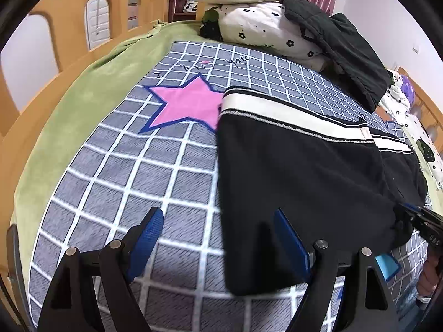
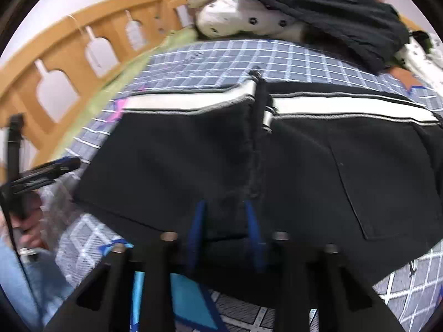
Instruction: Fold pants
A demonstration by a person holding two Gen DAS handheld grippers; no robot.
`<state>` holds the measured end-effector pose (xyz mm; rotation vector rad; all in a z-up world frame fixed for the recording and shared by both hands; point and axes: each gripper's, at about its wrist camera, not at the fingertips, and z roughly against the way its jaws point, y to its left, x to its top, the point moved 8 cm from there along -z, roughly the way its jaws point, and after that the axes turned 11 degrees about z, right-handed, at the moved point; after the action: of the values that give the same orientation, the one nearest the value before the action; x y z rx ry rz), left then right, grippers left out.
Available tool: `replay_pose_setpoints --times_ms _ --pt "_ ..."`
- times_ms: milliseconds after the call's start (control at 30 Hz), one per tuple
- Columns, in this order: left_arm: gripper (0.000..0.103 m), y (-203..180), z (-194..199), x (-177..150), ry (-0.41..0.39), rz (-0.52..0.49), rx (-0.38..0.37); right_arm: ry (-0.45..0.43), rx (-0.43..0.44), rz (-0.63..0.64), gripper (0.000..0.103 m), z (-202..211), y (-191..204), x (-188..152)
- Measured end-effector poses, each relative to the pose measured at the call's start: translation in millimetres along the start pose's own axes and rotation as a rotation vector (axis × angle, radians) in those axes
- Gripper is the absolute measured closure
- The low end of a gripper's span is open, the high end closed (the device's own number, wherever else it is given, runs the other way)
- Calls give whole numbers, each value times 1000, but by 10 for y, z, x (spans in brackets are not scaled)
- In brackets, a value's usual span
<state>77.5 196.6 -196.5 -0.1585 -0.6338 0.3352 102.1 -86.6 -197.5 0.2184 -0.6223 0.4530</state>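
Observation:
Black short pants with a white-striped waistband lie flat on the grey checked bedsheet. My left gripper is open wide at the pants' left edge: one blue finger is over the sheet, the other over the black cloth. In the right wrist view the pants spread across the middle, waistband away from me. My right gripper stands at the near hem below the centre seam. Its jaws are narrow, with cloth lying between them and no bunching visible. The other gripper shows at the left.
A pile of flowered bedding with a dark garment on it lies at the head of the bed. A green blanket and a wooden bed rail run along the left. A pink star marks the sheet.

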Motion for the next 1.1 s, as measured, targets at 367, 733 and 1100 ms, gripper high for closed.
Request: replay_pose_setpoints --times_ms 367,733,1100 --pt "24 24 -44 -299 113 138 -240 -34 46 -30 84 -27 49 -350" --pt "54 -183 -272 -335 73 151 -254 -92 -117 119 62 501 -349 134" --pt "84 -631 212 -84 -145 -44 -8 -171 -109 -75 62 489 -1271 91"
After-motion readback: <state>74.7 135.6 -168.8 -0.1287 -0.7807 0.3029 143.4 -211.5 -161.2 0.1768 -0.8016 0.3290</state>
